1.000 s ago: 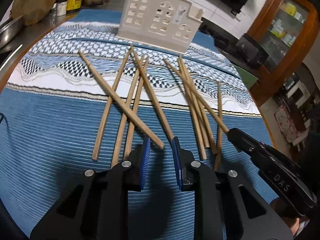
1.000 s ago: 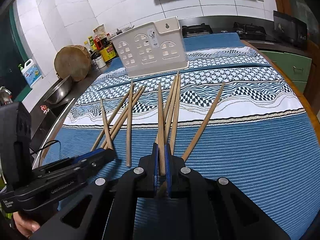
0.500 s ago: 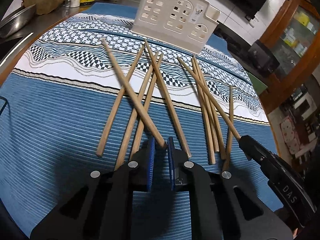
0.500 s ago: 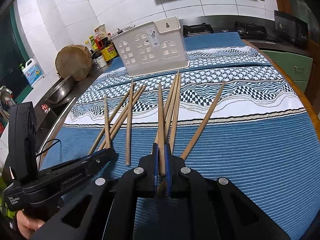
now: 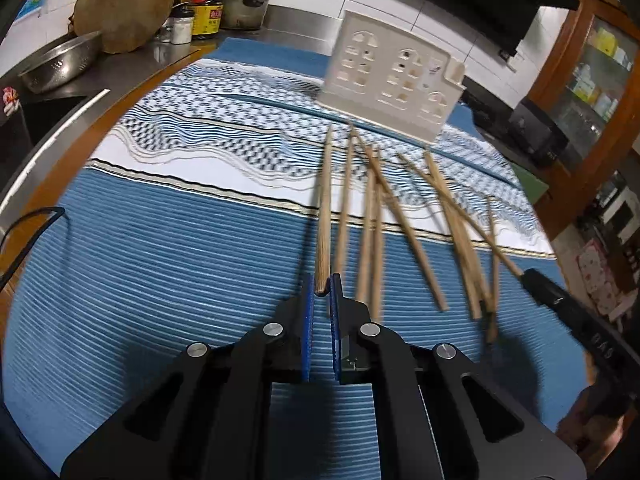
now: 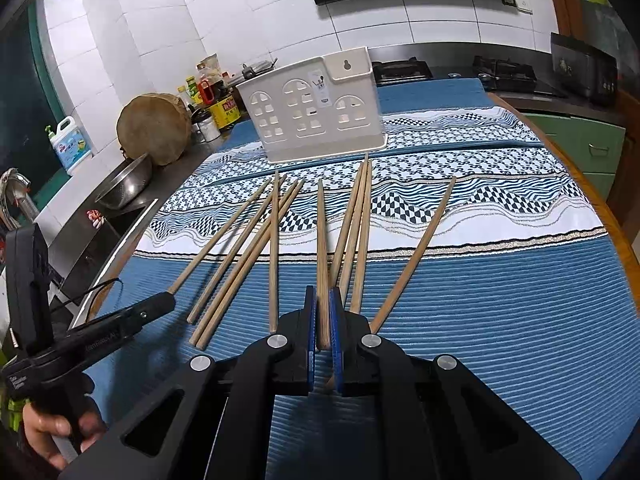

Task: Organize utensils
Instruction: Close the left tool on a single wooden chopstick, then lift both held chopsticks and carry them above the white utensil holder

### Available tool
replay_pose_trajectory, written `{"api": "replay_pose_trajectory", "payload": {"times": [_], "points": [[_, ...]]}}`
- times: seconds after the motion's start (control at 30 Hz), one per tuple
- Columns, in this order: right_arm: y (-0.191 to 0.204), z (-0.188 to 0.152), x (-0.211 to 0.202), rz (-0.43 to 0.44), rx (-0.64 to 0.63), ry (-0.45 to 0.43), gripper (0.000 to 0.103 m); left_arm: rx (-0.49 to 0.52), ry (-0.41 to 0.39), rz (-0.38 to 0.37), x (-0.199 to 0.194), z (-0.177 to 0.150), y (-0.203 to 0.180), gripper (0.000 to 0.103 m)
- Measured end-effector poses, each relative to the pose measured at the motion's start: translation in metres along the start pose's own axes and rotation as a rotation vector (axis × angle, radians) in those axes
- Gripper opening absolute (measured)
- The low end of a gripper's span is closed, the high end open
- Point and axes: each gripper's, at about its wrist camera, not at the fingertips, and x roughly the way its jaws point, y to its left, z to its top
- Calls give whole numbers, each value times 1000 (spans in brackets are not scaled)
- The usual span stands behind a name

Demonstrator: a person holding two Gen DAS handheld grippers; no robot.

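So both grippers, left gripper [image 5: 322,286] and right gripper [image 6: 323,300], are each pinching one chopstick [image 5: 325,216]; the holder [image 6: 316,114] is seemingly waiting empty, the other chopsticks lying loose mid-table.

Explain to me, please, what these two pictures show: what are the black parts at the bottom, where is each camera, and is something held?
No robot is here. A person holds a black two-finger tool in each hand, and a wide-angle camera on each tool looks forward along its fingers. One picture comes from the left tool, the other from the right tool. Each tool is shut on one wooden chopstick: the left chopstick and the right chopstick. More loose chopsticks lie on a blue patterned tablecloth. Behind them stands a white plastic utensil holder with window-shaped holes, probably where they should go.
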Motion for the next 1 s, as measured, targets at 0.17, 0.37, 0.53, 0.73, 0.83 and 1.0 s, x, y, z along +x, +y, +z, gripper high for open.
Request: {"api": "replay_pose_trajectory", "payload": {"times": [0.17,0.37,0.53,0.73,0.83,1.0], "points": [[1,-3,5,-8,3,15,7,30,34,40,12,-1,16,7],[3,-4,8,-17,0,22,7,52,34,49,17,-3,17,9],[4,-3,8,-22,-7,20,7,75,12,62,19,-5,13,9],[3,6,-4,-25,-17,-16,7,81,-20,59,9,0,15,7],[3,16,-15,-16,-21,-46,7,88,-76,50,-8,6,15,7],[8,38,-31,-12,-61,-101,7,138,-210,52,-39,24,9,7]]}}
